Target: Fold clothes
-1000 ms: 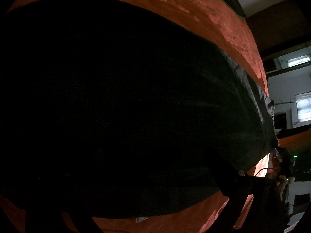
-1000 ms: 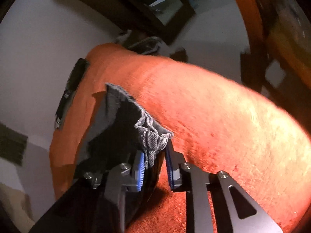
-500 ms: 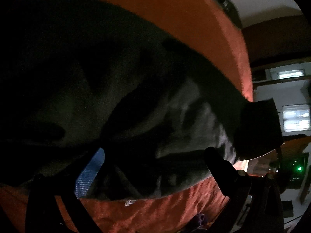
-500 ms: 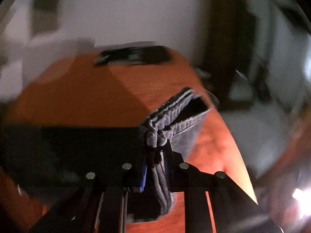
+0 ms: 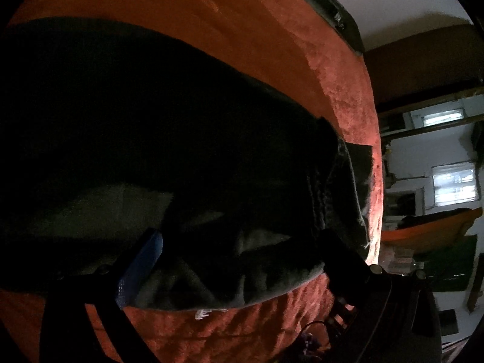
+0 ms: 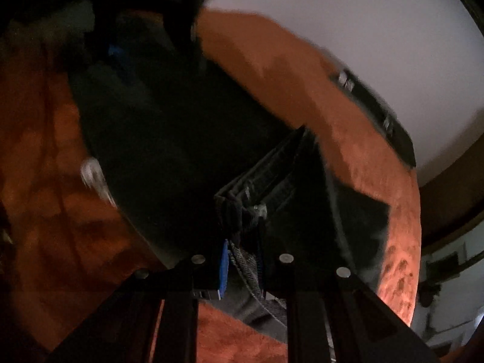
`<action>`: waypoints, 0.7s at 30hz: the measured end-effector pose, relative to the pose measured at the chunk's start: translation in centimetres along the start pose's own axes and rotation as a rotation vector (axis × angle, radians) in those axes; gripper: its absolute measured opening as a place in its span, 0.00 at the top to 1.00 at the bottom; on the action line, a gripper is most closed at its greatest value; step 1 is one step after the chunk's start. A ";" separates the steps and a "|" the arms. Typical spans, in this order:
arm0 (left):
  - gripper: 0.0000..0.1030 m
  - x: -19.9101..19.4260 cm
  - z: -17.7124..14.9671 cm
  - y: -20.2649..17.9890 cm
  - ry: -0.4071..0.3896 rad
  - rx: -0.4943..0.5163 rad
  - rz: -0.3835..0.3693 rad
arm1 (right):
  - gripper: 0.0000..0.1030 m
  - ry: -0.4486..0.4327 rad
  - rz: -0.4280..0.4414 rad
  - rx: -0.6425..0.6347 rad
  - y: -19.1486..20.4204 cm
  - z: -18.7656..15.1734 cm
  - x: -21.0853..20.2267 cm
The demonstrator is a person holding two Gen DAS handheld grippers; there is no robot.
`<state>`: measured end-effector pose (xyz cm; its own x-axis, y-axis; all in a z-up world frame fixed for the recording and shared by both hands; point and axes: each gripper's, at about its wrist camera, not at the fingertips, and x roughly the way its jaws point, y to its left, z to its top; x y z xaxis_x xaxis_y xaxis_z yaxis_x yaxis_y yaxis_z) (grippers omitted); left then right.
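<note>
A dark grey garment (image 5: 187,139) lies spread on an orange blanket (image 5: 242,24). In the left wrist view my left gripper (image 5: 239,251) is open, its blue-padded finger (image 5: 139,269) and dark finger (image 5: 341,254) wide apart over the garment's near edge. In the right wrist view my right gripper (image 6: 242,260) is shut on the garment's ribbed hem (image 6: 263,181), bunched between the pads. The left gripper also shows in the right wrist view (image 6: 145,39), far across the garment (image 6: 169,139).
The orange blanket (image 6: 45,151) covers a bed. A dark strip (image 5: 326,3) lies along its far edge by a white wall (image 6: 363,24). Windows (image 5: 453,184) and room clutter show to the right.
My right gripper has carried the held hem across and down onto the garment, folding it over. My left gripper has let go of the cloth and its jaws now stand wide apart.
</note>
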<state>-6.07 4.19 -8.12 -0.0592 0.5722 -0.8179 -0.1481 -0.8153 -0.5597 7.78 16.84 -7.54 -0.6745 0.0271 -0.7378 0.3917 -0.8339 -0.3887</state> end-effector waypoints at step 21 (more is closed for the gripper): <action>0.01 2.9 3.9 -5.9 0.055 0.216 0.000 | 0.50 0.005 0.438 0.451 -9.0 -1.9 -1.1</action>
<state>-9.17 10.99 -6.68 -0.0061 0.5616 -0.8274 -0.3564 -0.7743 -0.5229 6.16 25.40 -4.25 -0.5075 -0.3683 -0.7790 0.3280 -0.9186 0.2206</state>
